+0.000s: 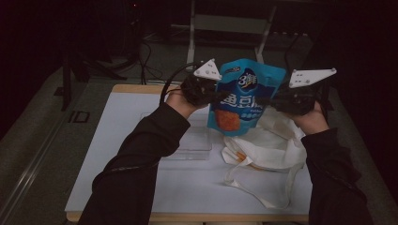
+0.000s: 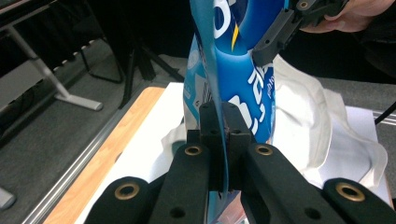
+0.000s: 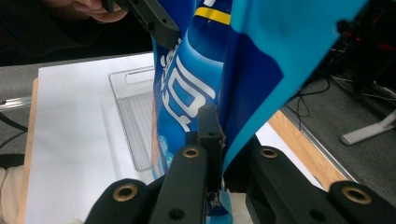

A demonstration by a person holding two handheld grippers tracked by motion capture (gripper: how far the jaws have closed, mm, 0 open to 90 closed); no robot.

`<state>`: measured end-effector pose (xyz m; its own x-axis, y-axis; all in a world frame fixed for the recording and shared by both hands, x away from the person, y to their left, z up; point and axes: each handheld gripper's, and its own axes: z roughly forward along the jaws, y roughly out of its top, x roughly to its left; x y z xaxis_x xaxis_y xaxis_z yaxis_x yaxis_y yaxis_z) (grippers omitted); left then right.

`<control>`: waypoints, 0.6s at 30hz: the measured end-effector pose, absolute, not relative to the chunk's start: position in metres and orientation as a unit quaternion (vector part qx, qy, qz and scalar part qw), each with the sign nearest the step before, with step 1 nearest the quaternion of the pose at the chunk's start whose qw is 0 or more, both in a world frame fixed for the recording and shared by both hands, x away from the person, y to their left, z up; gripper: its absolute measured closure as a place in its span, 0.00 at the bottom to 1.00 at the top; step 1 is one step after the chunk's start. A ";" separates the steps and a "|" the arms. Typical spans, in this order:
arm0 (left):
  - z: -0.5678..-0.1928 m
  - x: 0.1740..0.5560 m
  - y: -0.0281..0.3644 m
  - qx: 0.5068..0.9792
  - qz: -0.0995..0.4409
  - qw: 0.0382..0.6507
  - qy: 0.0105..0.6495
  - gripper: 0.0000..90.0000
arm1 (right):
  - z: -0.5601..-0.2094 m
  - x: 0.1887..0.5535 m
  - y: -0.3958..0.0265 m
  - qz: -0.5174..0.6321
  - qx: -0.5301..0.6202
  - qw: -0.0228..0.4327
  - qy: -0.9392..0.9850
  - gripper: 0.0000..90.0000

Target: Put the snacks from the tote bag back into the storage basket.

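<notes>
A blue snack bag (image 1: 244, 96) with white lettering and an orange food picture hangs upright above the table, held at both side edges. My left gripper (image 1: 217, 96) is shut on its left edge; in the left gripper view the bag (image 2: 243, 79) runs edge-on between the closed jaws of that gripper (image 2: 224, 128). My right gripper (image 1: 268, 99) is shut on the right edge, and in the right gripper view the bag (image 3: 224, 70) is pinched in its jaws (image 3: 218, 135). A white cloth tote bag (image 1: 263, 145) lies crumpled under the snack bag.
A clear plastic tray (image 1: 192, 140) lies on the white table top (image 1: 141, 187), left of the tote; it appears as (image 3: 133, 121) too. The table has a wooden rim (image 2: 107, 154). Metal stand legs (image 1: 225, 33) and cables sit on the floor beyond.
</notes>
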<state>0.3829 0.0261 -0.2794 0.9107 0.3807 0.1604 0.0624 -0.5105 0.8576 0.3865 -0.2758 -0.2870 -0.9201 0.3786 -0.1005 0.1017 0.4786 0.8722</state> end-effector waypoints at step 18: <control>-0.284 0.376 0.087 0.850 0.171 0.475 0.148 1.00 | -0.294 0.395 -0.216 0.499 0.114 0.113 0.852 0.98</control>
<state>0.3764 0.0872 -0.2843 0.8977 0.4144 0.1496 0.0899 -0.5047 0.8586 0.3955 -0.2155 -0.2939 -0.9482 0.3077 -0.0791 0.0816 0.4765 0.8754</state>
